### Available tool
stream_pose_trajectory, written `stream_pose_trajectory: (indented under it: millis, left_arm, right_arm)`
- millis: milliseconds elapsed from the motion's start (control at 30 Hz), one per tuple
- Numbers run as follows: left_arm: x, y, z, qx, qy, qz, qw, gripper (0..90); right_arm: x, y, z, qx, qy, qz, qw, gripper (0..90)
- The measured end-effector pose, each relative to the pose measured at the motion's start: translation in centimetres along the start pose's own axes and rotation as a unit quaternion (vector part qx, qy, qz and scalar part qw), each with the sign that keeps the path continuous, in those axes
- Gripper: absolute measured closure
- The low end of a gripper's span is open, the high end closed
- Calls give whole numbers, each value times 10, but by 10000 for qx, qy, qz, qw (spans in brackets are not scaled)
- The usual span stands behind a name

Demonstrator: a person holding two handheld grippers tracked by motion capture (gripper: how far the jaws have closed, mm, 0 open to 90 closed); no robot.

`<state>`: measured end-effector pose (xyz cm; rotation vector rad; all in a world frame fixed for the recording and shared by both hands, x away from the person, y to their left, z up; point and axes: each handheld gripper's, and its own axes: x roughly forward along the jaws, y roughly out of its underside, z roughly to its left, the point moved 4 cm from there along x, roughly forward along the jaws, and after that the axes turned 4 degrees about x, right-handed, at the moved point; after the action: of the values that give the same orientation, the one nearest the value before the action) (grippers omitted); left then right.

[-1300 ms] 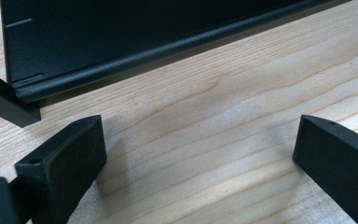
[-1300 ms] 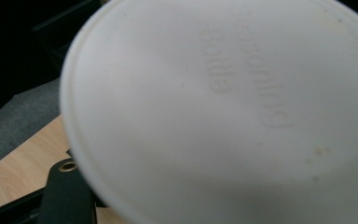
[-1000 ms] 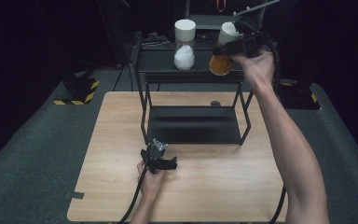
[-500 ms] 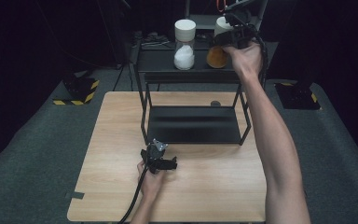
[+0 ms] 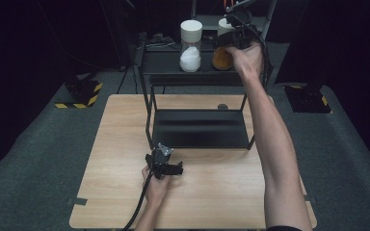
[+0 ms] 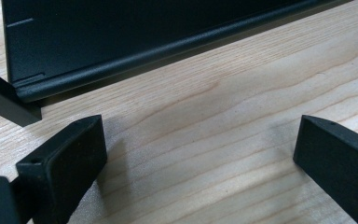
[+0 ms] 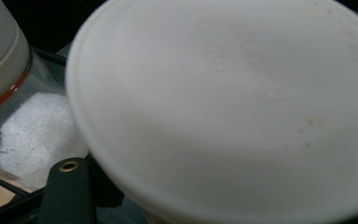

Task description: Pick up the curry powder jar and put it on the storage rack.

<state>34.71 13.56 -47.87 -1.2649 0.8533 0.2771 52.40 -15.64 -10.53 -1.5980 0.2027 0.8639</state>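
Note:
A jar with orange contents (image 5: pixel 221 57) and a white lid (image 7: pixel 233 107) is at the right of the black rack's top shelf (image 5: pixel 166 65), with my right gripper (image 5: pixel 232 39) shut on its upper part. Whether the jar rests on the shelf I cannot tell. Close on its left stands a jar of white powder (image 5: pixel 191 47) with a white lid; the powder (image 7: pixel 37 130) also shows in the right gripper view, beside one black finger (image 7: pixel 70 186). My left gripper (image 5: pixel 164 163) lies on the wooden table (image 5: pixel 115 144), open, its fingers (image 6: pixel 65 163) wide apart over bare wood.
The rack's lower shelf (image 5: pixel 200 129) is a black tray just beyond the left gripper, its front lip (image 6: pixel 135 60) close ahead. A small dark round spot (image 5: pixel 222 107) lies on the table behind the rack. Dark floor and yellow-black striped bases (image 5: pixel 79 96) surround the table.
The right hand has carried the orange jar a little left, closer to the white powder jar on the top shelf. The left gripper has stayed still.

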Motion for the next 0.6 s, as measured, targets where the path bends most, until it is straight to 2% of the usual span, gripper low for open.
stream_pose_trajectory:
  millis: [600]
  left_arm:
    - [0, 0, 0, -17, -6, -7, 10000, 24]
  right_arm:
    - [2, 6, -2, -57, -70, -145, 9999, 313]
